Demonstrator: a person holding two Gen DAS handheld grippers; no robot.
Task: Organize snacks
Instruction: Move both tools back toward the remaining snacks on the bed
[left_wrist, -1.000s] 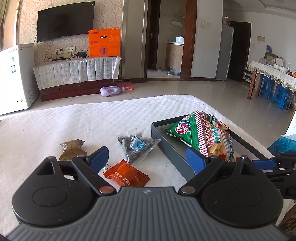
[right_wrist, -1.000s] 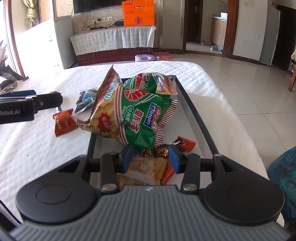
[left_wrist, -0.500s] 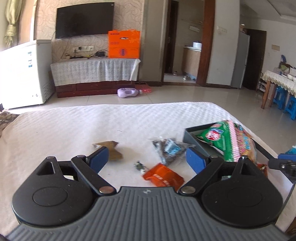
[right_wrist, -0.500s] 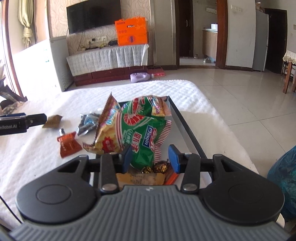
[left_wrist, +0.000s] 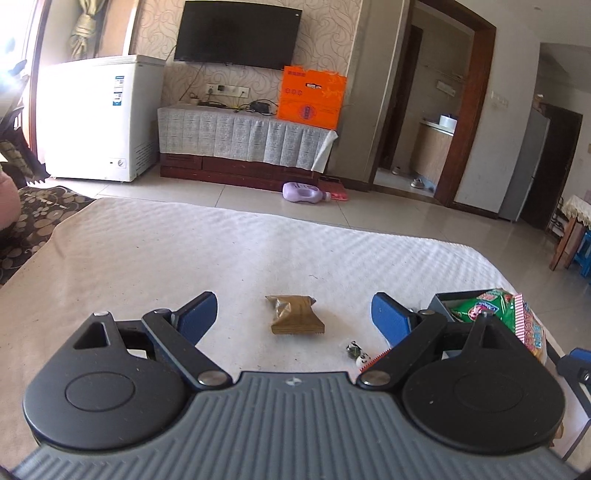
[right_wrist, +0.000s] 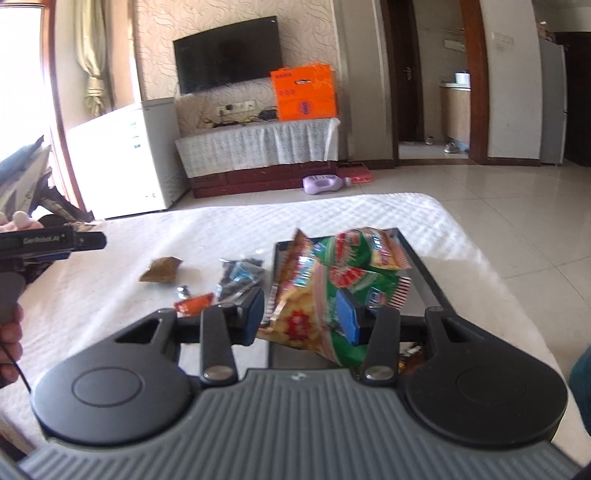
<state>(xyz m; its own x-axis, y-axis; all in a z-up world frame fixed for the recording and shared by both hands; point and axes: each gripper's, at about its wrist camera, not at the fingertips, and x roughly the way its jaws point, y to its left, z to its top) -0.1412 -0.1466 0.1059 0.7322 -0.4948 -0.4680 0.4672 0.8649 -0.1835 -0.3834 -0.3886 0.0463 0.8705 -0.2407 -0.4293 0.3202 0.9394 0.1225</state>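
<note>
My left gripper (left_wrist: 291, 301) stands wide open just above the white tablecloth (left_wrist: 221, 258), and a brown snack packet (left_wrist: 295, 314) lies ahead between its fingers, untouched. A small wrapped candy (left_wrist: 356, 352) and the corner of an orange packet (left_wrist: 376, 360) lie by its right finger. The dark tray (right_wrist: 424, 269) holds a green cracker bag (right_wrist: 354, 277) and a yellow bag (right_wrist: 295, 295). My right gripper (right_wrist: 299, 306) hovers half open over the tray's near end, pressing on nothing. Left of the tray lie a dark packet (right_wrist: 240, 275), the orange packet (right_wrist: 194, 304) and the brown packet (right_wrist: 162, 269).
The table's far edge drops to a tiled floor with a purple bottle (left_wrist: 304, 192) on it. A white freezer (left_wrist: 96, 118) and a covered TV stand (left_wrist: 243, 136) stand against the back wall. A hand (right_wrist: 9, 332) holds the left gripper's handle at the table's left side.
My left gripper has swung left, from the tray and orange packet to face the brown packet. My right gripper has risen and tilted up over the tray. Both keep the same opening.
</note>
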